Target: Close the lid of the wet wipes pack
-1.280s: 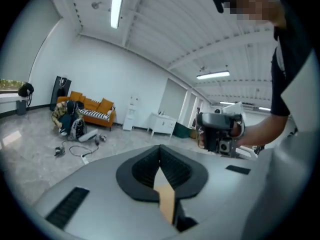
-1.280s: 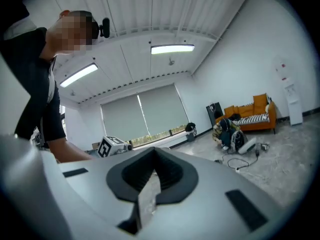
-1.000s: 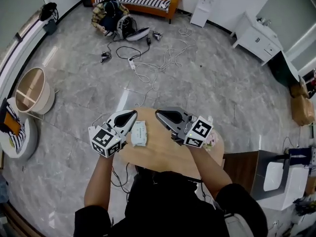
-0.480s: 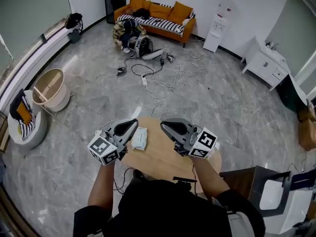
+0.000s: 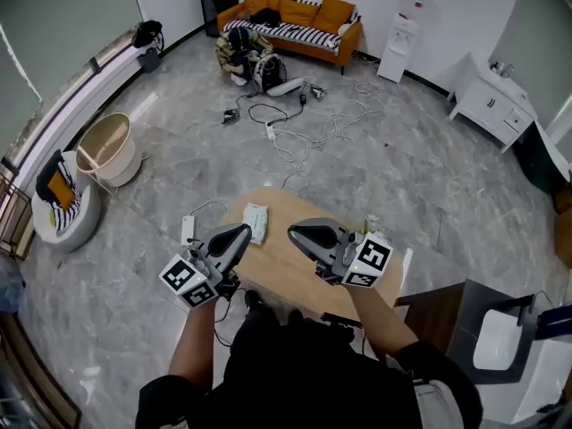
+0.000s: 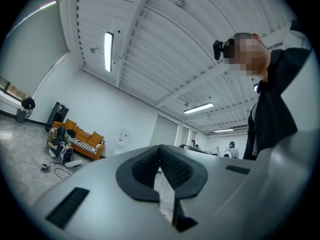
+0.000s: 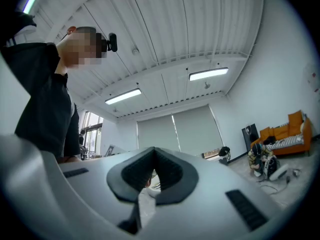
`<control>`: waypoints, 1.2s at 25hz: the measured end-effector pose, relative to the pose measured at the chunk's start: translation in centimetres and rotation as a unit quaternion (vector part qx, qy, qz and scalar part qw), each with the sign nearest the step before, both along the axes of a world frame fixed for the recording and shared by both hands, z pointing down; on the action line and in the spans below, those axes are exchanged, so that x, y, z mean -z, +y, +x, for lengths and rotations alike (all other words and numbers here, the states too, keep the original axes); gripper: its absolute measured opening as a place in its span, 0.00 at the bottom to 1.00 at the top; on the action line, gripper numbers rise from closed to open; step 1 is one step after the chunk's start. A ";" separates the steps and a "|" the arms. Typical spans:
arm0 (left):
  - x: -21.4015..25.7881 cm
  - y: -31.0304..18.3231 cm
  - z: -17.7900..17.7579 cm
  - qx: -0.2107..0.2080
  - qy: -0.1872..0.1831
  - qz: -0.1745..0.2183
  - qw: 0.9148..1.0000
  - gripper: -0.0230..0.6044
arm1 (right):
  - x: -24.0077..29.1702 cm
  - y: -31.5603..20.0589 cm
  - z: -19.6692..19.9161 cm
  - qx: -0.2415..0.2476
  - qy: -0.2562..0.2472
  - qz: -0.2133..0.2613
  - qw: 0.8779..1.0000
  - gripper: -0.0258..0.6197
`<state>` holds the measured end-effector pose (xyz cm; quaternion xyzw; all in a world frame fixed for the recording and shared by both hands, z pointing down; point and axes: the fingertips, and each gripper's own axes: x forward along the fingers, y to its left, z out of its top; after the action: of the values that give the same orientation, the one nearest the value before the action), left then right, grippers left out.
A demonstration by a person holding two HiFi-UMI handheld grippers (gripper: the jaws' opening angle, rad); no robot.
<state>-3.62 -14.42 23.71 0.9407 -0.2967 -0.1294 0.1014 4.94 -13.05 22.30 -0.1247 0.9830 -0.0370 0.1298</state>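
One wet wipes pack (image 5: 256,221) lies on the single round wooden table (image 5: 308,280), at about ten o'clock on its top, close to the rim. It is too small in the head view to say whether its lid is up or down.

Two grippers are held over the near half of the table. The left gripper (image 5: 242,232) is at nine o'clock of the table, with its tip just beside the pack's near edge. Whether it touches the pack cannot be told. The right gripper (image 5: 294,232) is near the middle of the top, at about three o'clock from the pack and apart from it. Both are closed with nothing in them: in the left gripper view the dark pads (image 6: 142,168) meet at their tips, and in the right gripper view the pads (image 7: 134,173) meet the same way. Both gripper views look up to a white ceiling – the right one shows two strip lights (image 7: 208,74).

One small greenish item (image 5: 371,224) stands at two o'clock on the table, too small to name. On the grey floor there is one white power strip (image 5: 188,230) at the table's nine o'clock, one round tub (image 5: 107,148) at ten – and one orange sofa (image 5: 295,18) by the far wall at twelve.
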 end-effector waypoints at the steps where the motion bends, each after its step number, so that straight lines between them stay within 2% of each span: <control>1: 0.0 1.0 0.5 -0.001 0.000 -0.003 1.000 0.06 | -0.1 0.9 0.5 0.000 -0.005 -0.003 1.000 0.06; 4: 0.1 3.7 1.3 -0.008 -0.004 -0.004 1.000 0.06 | 0.2 3.5 1.3 -0.006 -0.017 -0.007 1.000 0.06; 10: 0.2 10.3 1.4 -0.038 0.023 0.000 0.999 0.06 | 0.5 11.0 0.8 -0.021 -0.010 -0.005 1.000 0.06; 16: -0.6 19.3 -0.2 -0.073 0.041 -0.007 0.996 0.06 | -0.4 19.3 -2.2 -0.030 -0.004 -0.024 0.999 0.06; 22: -2.4 27.4 -2.5 -0.092 0.073 -0.035 0.992 0.06 | -3.3 27.4 -5.3 -0.022 0.012 -0.074 0.997 0.06; 25: -2.1 30.2 -2.9 -0.095 0.080 -0.037 0.992 0.06 | -3.0 30.4 -6.1 -0.014 0.020 -0.072 0.997 0.06; 30: -0.5 34.5 -1.8 -0.093 0.066 -0.020 0.993 0.06 | -1.1 34.4 -5.1 -0.009 0.018 -0.050 0.999 0.06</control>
<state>-5.38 20.12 24.24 0.9515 -0.2028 -0.1752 0.1510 -0.20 21.31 23.39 -0.1403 0.9809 -0.0827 0.1060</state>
